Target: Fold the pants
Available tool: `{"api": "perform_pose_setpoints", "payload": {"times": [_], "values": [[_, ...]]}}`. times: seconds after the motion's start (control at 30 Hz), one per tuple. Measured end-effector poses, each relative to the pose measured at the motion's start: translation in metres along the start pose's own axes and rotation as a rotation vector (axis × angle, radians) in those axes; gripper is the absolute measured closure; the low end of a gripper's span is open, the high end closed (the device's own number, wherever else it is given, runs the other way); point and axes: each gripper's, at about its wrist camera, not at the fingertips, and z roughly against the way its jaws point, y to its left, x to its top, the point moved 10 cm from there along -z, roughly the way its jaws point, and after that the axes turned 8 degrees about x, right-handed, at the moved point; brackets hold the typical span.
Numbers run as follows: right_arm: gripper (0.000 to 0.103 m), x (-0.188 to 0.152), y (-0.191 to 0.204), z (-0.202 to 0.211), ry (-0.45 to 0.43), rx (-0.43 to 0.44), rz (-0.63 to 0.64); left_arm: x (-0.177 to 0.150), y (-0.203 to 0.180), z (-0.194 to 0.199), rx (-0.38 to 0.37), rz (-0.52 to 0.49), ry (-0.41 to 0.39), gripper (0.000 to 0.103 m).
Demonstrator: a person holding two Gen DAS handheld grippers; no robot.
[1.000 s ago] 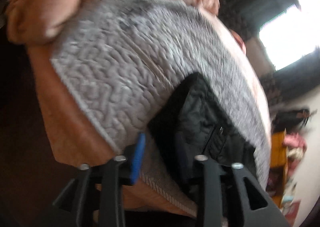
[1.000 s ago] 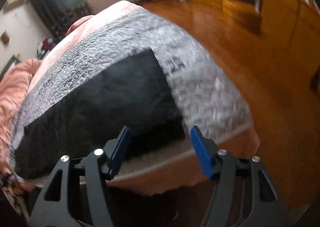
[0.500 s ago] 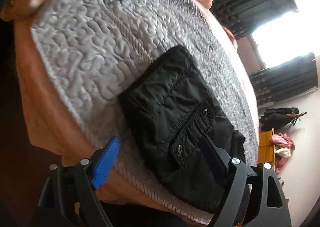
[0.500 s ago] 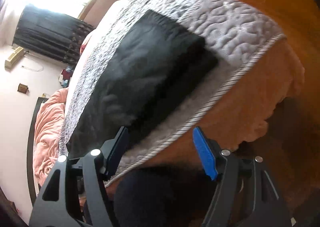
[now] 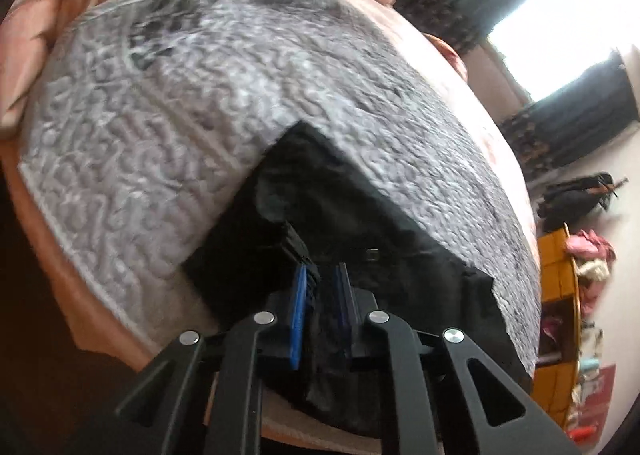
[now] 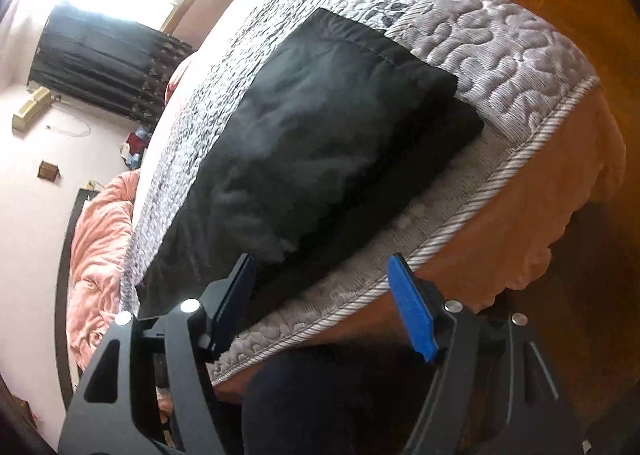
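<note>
Black pants [image 6: 320, 143] lie folded into a long strip on the grey quilt [image 6: 500, 51], near the bed's front edge, running from 7 o'clock up to 1 o'clock in the right wrist view.

Left gripper [image 5: 322, 287]: jaws have just been closing, now clenched on a bunched fold of the pants at the near end, by the pocket snap.

Right gripper [image 6: 320, 303]: released, jaws wide, hovering over the quilt's corded hem [image 6: 460, 215], not touching cloth; pants edge sits at its 11 o'clock.

Judgement: for a clean next fold, the right should slide toward 11 o'clock and pinch all layers at the matching corner. Lift both ends together, keep the strip taut, avoid catching quilt.
</note>
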Motion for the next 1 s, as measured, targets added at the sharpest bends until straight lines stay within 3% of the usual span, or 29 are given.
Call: {"api": "perform_pose_setpoints", "payload": {"times": [0.07, 0.13, 0.37, 0.5, 0.57, 0.6, 0.67, 0.83, 1.0], "values": [[0.034, 0.001, -0.005, 0.008, -0.019, 0.015, -0.029, -0.004, 0.013, 0.009, -0.005, 0.052, -0.013, 0.078], [0.032, 0.005, -0.014, 0.014, -0.035, 0.025, -0.077, -0.014, 0.025, 0.014, -0.043, 0.11, -0.022, 0.038], [0.032, 0.007, -0.024, 0.015, -0.033, 0.022, -0.098, -0.029, 0.041, -0.002, -0.097, 0.173, 0.033, 0.032], [0.032, 0.0, -0.017, 0.008, -0.017, 0.027, -0.079, -0.029, 0.044, -0.016, -0.075, 0.187, 0.07, 0.034], [0.032, -0.003, -0.017, 0.004, -0.009, 0.021, -0.076, -0.028, 0.04, -0.02, -0.053, 0.149, 0.076, 0.053], [0.032, -0.004, -0.017, 0.003, -0.005, 0.02, -0.079, -0.027, 0.035, -0.021, -0.036, 0.107, 0.079, 0.071], [0.032, -0.004, -0.016, 0.002, -0.003, 0.027, -0.08, -0.022, 0.027, -0.017, 0.002, 0.058, 0.055, 0.082], [0.032, 0.005, -0.011, 0.003, -0.026, 0.042, -0.085, -0.015, 0.034, -0.032, 0.069, 0.065, 0.079, 0.088], [0.035, 0.024, -0.019, 0.018, -0.117, 0.095, -0.184, -0.02, 0.038, -0.033, 0.07, 0.074, 0.084, 0.088]]}}
